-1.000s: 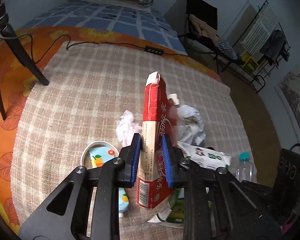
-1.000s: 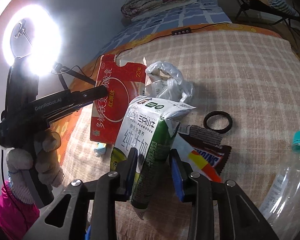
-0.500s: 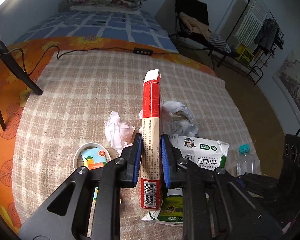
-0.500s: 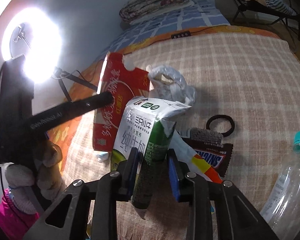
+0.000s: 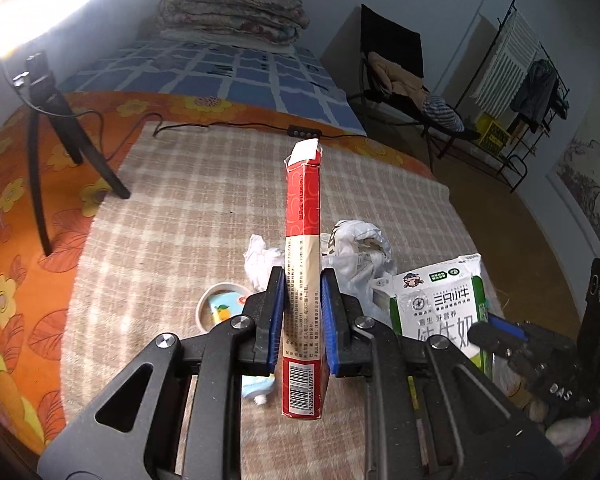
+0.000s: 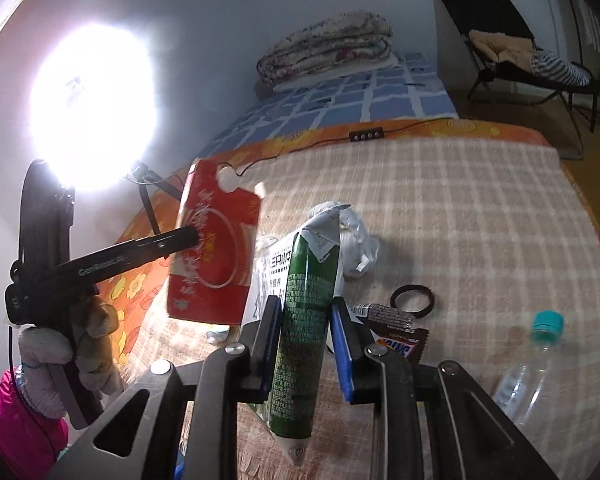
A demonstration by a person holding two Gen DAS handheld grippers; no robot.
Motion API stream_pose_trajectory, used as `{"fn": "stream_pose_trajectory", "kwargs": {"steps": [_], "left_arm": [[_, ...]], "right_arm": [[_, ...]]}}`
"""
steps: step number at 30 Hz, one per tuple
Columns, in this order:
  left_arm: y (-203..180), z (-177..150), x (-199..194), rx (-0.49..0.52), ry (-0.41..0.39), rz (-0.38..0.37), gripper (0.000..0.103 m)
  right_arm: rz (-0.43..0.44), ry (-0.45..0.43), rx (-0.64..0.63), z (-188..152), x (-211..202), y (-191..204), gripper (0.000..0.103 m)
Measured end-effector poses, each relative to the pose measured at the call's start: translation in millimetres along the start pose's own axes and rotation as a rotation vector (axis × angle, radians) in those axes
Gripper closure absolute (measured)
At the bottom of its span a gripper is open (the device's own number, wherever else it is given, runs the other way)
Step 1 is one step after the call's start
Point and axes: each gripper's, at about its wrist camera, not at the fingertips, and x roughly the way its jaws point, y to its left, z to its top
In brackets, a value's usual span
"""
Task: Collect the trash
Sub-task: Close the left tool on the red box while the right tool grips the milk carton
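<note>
The red box (image 5: 302, 280) stands clamped upright inside the left gripper (image 5: 300, 316).

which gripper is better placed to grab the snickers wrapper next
Neither yet: the left gripper clamps the red box, the right gripper the green milk pouch. Once emptied, right: the Snickers wrapper lies just beyond it.
</note>
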Motion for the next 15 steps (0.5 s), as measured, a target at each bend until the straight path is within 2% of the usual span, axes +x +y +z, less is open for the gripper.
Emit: {"fn": "stream_pose_trajectory", "kwargs": {"steps": [6,15], "left_arm": [[-2,-12,-26,0.027,-0.027,0.02,0.087],[-8,-41,-74,0.027,-0.041,-0.03,0.087]], "right_arm": [[-0.009,0.008,-0.006,-8,-4,3,0.08],[0.026,-0.008,-0.033,-20,-30,17,0.08]]}}
